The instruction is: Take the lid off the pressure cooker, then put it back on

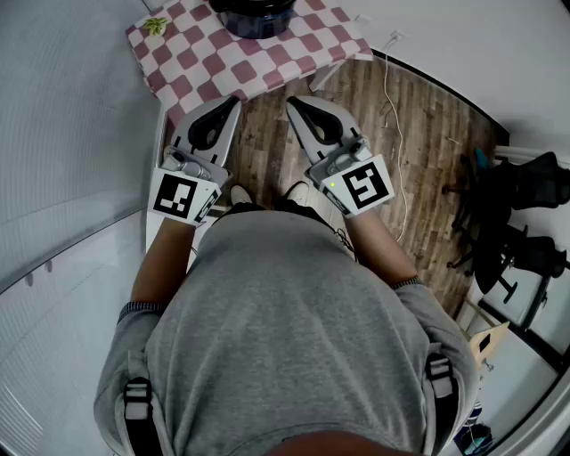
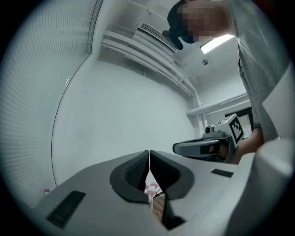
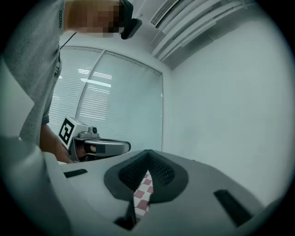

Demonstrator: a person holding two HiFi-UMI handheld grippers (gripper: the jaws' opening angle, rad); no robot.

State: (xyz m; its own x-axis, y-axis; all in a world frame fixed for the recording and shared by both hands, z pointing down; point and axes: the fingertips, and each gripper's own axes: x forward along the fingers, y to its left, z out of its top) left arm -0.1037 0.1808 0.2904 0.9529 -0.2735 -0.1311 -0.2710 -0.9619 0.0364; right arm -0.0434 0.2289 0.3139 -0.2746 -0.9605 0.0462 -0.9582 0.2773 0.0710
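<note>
Around the room
A red-and-white checked cloth [image 1: 205, 53] is seen by the brown wooden floor [image 1: 419, 178]; black chairs [image 1: 521, 191] are parked there.

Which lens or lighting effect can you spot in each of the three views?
Head view: fisheye bends straight edges into curves, and the pressure cooker is cropped at the top edge. Left gripper view: black rounded corners, a glaring ceiling light. Right gripper view: the same black rim, bright window blinds, otherwise even light.

No readable text (marker cubes [image 1: 183, 196]: patterns only).
</note>
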